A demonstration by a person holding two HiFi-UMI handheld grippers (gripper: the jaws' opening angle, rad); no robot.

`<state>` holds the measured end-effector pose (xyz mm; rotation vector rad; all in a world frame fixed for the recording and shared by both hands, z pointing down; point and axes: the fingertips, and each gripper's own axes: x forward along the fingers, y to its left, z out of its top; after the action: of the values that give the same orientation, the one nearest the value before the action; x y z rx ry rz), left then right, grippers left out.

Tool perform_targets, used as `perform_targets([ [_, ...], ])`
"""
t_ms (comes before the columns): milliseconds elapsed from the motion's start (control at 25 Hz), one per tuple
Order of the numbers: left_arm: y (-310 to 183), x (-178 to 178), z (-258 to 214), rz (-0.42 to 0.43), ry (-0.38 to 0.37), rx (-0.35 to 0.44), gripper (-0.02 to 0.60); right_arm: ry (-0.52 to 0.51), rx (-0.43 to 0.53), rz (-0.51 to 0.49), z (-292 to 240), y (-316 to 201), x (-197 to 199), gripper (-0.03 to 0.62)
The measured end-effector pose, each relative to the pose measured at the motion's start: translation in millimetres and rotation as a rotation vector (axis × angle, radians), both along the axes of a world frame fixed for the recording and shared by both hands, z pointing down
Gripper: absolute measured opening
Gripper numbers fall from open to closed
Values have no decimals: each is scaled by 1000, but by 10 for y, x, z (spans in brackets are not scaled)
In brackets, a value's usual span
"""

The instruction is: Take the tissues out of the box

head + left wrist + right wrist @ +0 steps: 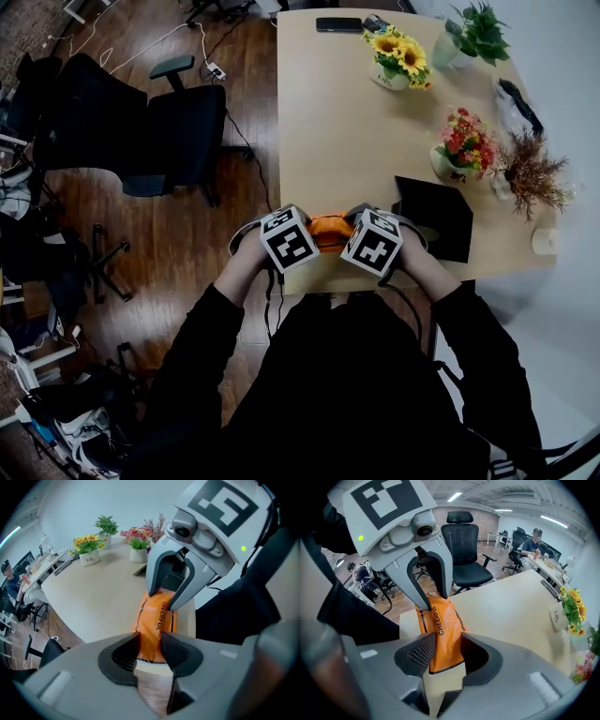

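Pale wood tabletop (356,131) fills the room's middle. At its near edge a soft orange plastic tissue pack (330,231) stretches left to right between both grippers. On the left end the left gripper (149,649) pinches thin wrapper tight, while the right gripper (445,654) clamps the fuller right end. Neither is nearer, so the next pull likely runs along that axis.

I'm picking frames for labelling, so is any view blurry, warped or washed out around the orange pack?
Head view: sharp, evenly lit, though the orange pack barely shows. Left gripper view: heavy fisheye bending, dark corners, near jaws soft, pack print legible. Right gripper view: same bending, bright ceiling lights, no glare on the pack.
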<state>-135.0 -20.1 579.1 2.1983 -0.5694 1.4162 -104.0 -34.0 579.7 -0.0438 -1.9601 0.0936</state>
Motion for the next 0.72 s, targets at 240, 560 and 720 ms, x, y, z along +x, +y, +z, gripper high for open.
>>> perform_targets([
  [240, -51, 4, 119, 22, 22, -59, 120, 46, -33, 9, 107, -36, 22, 166],
  [560, -149, -10, 194, 34, 27, -96, 121, 54, -87, 44, 190, -100, 47, 167],
  [720, -118, -42, 214, 18, 33, -98, 135, 29, -56, 27, 180, -126, 25, 181],
])
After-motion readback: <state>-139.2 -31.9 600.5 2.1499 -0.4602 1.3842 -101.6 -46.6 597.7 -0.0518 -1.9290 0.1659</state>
